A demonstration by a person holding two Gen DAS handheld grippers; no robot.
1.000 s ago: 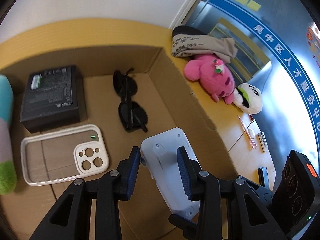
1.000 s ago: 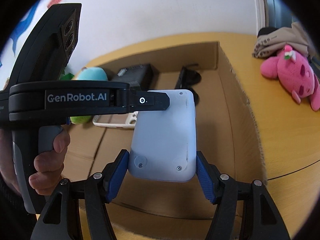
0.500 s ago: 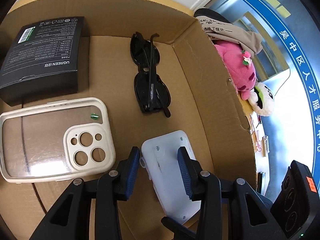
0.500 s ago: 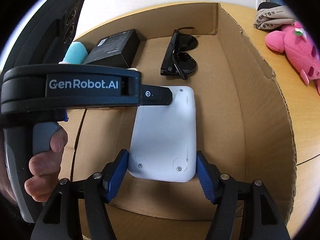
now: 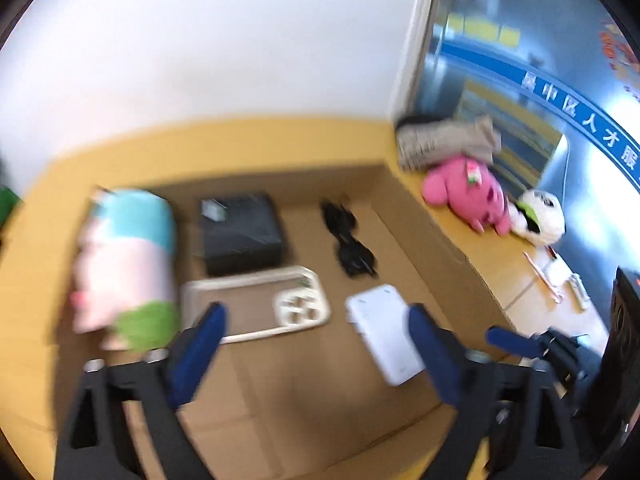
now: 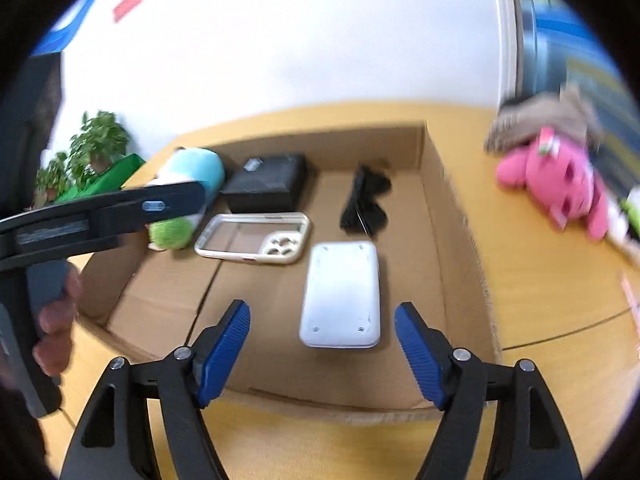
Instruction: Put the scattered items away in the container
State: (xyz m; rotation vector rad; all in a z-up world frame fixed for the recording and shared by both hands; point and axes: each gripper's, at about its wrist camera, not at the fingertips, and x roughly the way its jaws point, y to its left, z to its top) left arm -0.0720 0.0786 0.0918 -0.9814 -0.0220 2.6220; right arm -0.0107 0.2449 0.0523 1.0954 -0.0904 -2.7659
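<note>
Left gripper: my left gripper point(image 5: 316, 330) pointed down into the box, its blue-padded jaws spreading and already wide, pressing on nothing.
Right gripper: my right gripper point(image 6: 322, 334) tilted down over the near wall, jaws also opening, pads clear of everything.
White device: the flat white rounded-rectangle plastic device point(image 6: 342, 294) lay on the floor of the brown cardboard box point(image 6: 452, 240), ahead of the right gripper's pads and apart from both.
Other contents: I saw a cream phone case with camera cut-outs point(image 6: 256, 238) just left of the device, folded black sunglasses point(image 6: 364, 202) beyond it, a black rectangular carton point(image 6: 268, 186) at the back, and a turquoise, pink and green plush roll point(image 5: 128, 260) against the left wall.
Still outside: a pink plush toy point(image 6: 556, 180) and a beige printed cloth point(image 6: 544, 120) sat on the yellow wooden table point(image 6: 540, 280), right of the box.
Right view only: the hand point(image 6: 56, 328) holding the left gripper's handle, that gripper's black body crossing the frame, and a potted green plant point(image 6: 92, 140) behind.
Left view only: a white plush with black patches point(image 5: 540, 216) beside the pink one, small pens near the table edge, and the right gripper seen from the side. This view was heavily blurred.
</note>
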